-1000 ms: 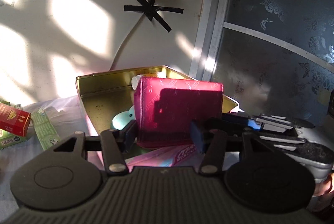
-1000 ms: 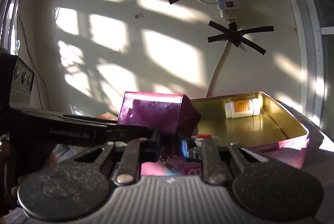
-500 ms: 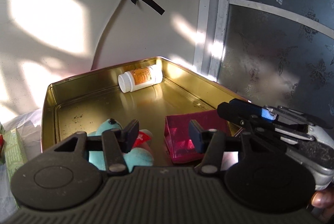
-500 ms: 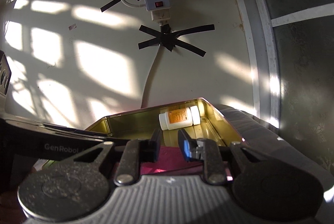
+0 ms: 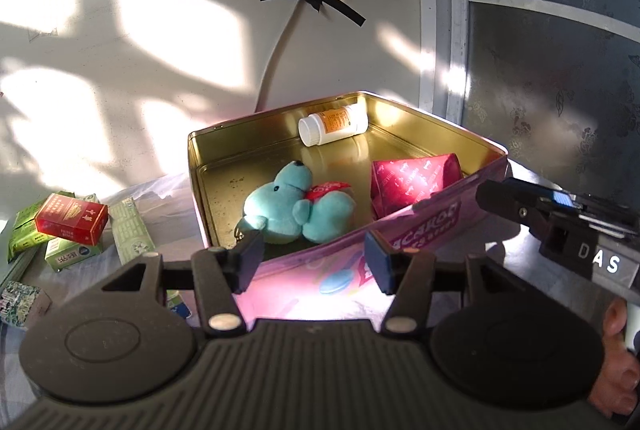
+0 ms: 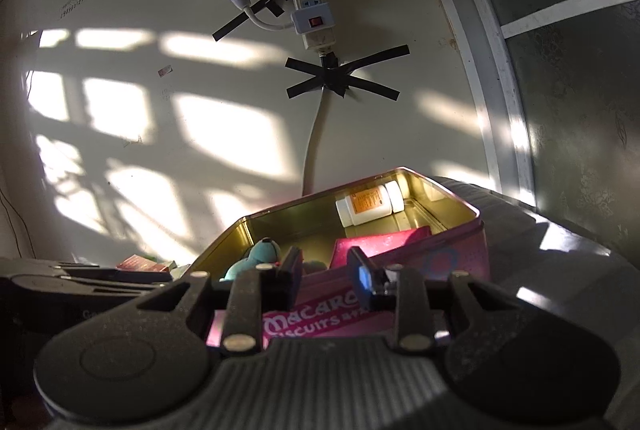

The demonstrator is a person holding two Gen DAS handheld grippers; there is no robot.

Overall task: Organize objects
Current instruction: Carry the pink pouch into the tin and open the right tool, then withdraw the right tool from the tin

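A gold-lined biscuit tin (image 5: pixel 420 226) with pink outer walls sits against the wall. Inside it lie a magenta box (image 5: pixel 408 185), a teal plush toy (image 5: pixel 292 205) and a white pill bottle (image 5: pixel 334 123) on its side. My left gripper (image 5: pixel 314 254) hovers just in front of the tin's near wall, its jaws opening with nothing between them. In the right wrist view the tin (image 6: pixel 460 254), the bottle (image 6: pixel 370 203) and the magenta box (image 6: pixel 372 244) show again. My right gripper (image 6: pixel 325 266) is also before the near wall, jaws opening and empty.
Left of the tin lie a red carton (image 5: pixel 72 220) and several green packets (image 5: pixel 128 230) on the pale cloth. A taped cable (image 5: pixel 280 53) and a power strip (image 6: pixel 312 17) hang on the wall behind. A patterned glass door (image 5: pixel 560 69) stands to the right.
The magenta box was held in my left gripper above the tin; it now lies inside the tin. Both grippers have drawn back to the tin's near wall, and the right jaws have widened.
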